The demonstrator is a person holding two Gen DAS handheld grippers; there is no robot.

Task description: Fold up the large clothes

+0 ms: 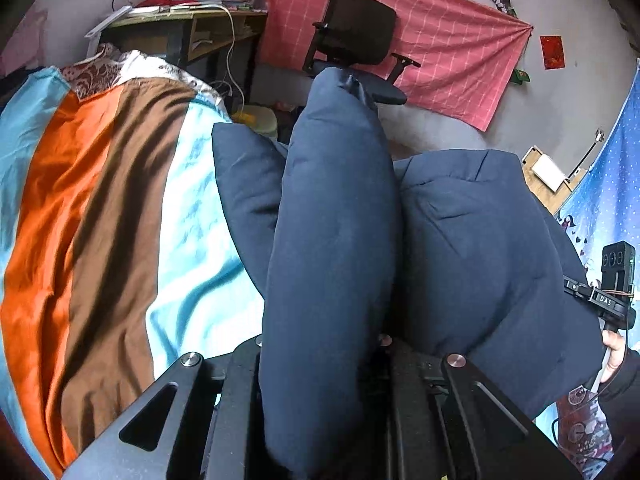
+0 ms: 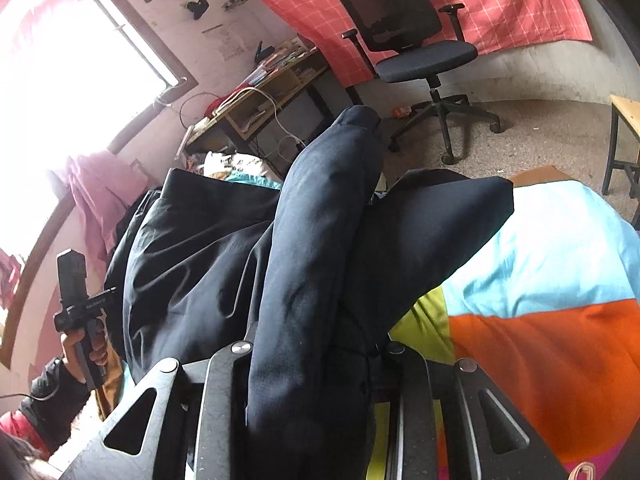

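A navy padded jacket [image 1: 472, 240] hangs lifted above the striped bed cover [image 1: 100, 220]. My left gripper [image 1: 322, 332] is shut on a thick fold of it that rises up the middle of the view and hides the fingertips. At the far right a hand [image 1: 614, 354] holds the right gripper's body [image 1: 612, 300] at the jacket's other edge. In the right wrist view the jacket [image 2: 192, 248] looks almost black. My right gripper [image 2: 316, 356] is shut on a bunched fold there, pads hidden. The left gripper's body [image 2: 76, 300] shows at the left, in a hand.
The bed cover [image 2: 540, 280] has blue, orange, brown and lime stripes. Beyond the bed stand a black office chair [image 2: 412, 28], a cluttered desk [image 1: 188, 24] with cables, a pale bin [image 1: 256, 118] and a wooden stool [image 2: 624, 128]. A bright window [image 2: 60, 80] is at the left.
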